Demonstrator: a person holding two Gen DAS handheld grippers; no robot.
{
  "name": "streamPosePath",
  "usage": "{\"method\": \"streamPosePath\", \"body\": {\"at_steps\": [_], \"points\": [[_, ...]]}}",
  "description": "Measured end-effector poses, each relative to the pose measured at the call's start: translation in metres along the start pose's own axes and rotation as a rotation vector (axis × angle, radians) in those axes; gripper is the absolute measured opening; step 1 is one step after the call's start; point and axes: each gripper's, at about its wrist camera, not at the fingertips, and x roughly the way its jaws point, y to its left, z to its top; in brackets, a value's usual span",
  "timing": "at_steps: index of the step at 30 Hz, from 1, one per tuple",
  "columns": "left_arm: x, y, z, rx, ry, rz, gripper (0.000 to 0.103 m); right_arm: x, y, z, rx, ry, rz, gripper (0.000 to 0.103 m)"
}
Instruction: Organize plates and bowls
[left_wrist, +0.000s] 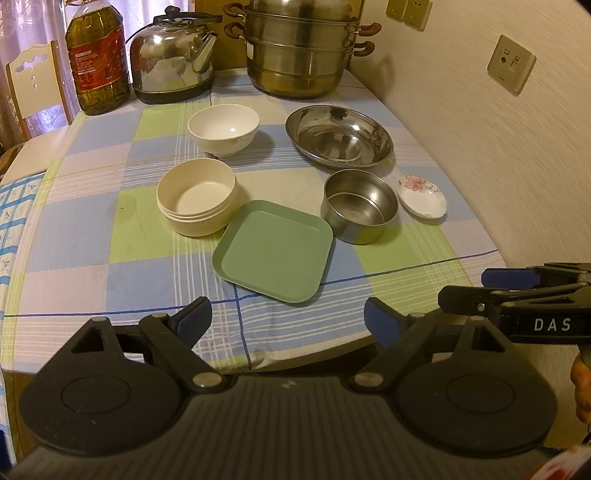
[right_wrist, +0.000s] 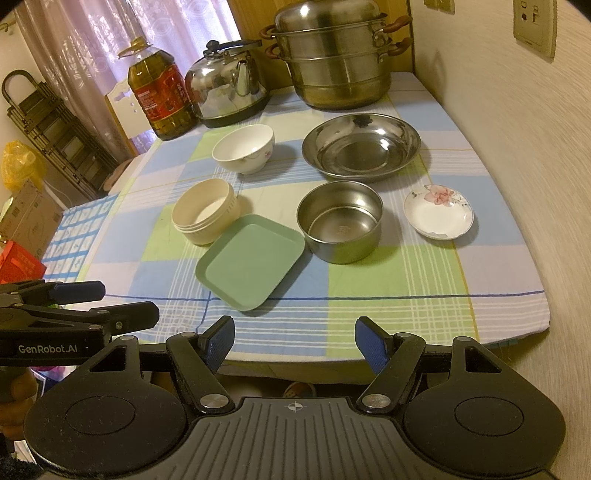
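Note:
On the checked tablecloth (left_wrist: 110, 236) lie a green square plate (left_wrist: 273, 251) (right_wrist: 251, 262), a cream round bowl (left_wrist: 197, 201) (right_wrist: 207, 210), a white bowl (left_wrist: 223, 129) (right_wrist: 243, 147), a small steel bowl (left_wrist: 358, 205) (right_wrist: 340, 219), a wide steel plate (left_wrist: 340, 134) (right_wrist: 362, 146) and a small flowered saucer (left_wrist: 421, 195) (right_wrist: 437, 210). My left gripper (left_wrist: 286, 319) (right_wrist: 92, 302) is open and empty, at the table's near edge. My right gripper (right_wrist: 295, 339) (left_wrist: 476, 284) is open and empty beside it on the right.
At the back stand an oil bottle (left_wrist: 98, 59) (right_wrist: 160, 88), a steel kettle (left_wrist: 173, 62) (right_wrist: 229, 88) and a stacked steamer pot (left_wrist: 299, 48) (right_wrist: 336, 55). A wall (left_wrist: 498, 147) runs along the table's right side. A chair (left_wrist: 33, 85) stands at the left.

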Motion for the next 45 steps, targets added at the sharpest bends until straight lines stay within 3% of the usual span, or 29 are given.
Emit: {"method": "streamPosePath", "body": {"at_steps": [32,45], "points": [[0.010,0.006,0.007,-0.012,0.016,-0.002,0.088,0.006,0.002,0.005,0.000,0.005,0.002,0.072],[0.020,0.012,0.018,-0.009,0.024,0.004,0.088,0.025,-0.002,0.007,0.014,0.028,0.000,0.072]]}}
